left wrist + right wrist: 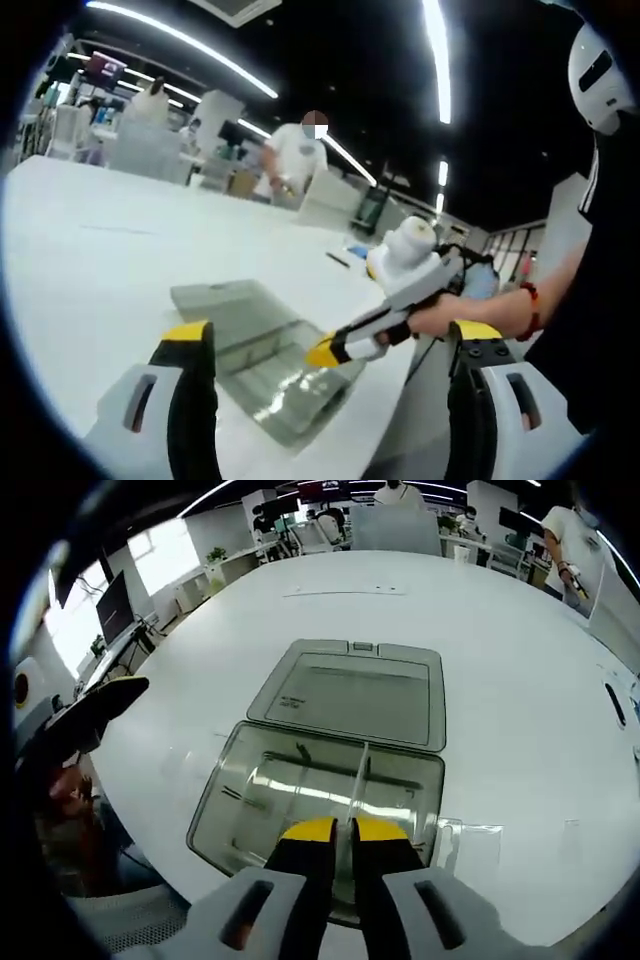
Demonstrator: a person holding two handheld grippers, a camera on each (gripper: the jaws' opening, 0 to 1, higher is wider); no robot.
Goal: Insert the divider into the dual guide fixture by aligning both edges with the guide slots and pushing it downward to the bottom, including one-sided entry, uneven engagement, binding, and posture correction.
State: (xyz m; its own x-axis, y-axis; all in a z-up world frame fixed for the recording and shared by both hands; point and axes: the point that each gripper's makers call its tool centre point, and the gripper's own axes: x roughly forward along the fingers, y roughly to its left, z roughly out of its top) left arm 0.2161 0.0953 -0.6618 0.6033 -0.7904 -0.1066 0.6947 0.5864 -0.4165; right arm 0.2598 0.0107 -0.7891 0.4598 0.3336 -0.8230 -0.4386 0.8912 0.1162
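Left gripper [330, 375]: jaws spread wide, nothing between them, hovering off the bench edge
Other gripper, seen from the left: right gripper [335, 350] comes in from the right, held in a person's hand [440, 318], yellow tips low over the box
Bench [100, 250]: white, broad, rounded edge
Fixture box [300, 800]: clear grey plastic tray near the bench's close edge, its hinged lid [355, 692] lying open flat beyond it
Divider [358, 792]: thin clear plate, standing on edge inside the tray, running away from the camera; seating depth cannot be told
Right gripper [343, 832]: jaws nearly closed, pinching the divider's near top edge
Loose clear panel [470, 845]: flat on the bench just right of the tray
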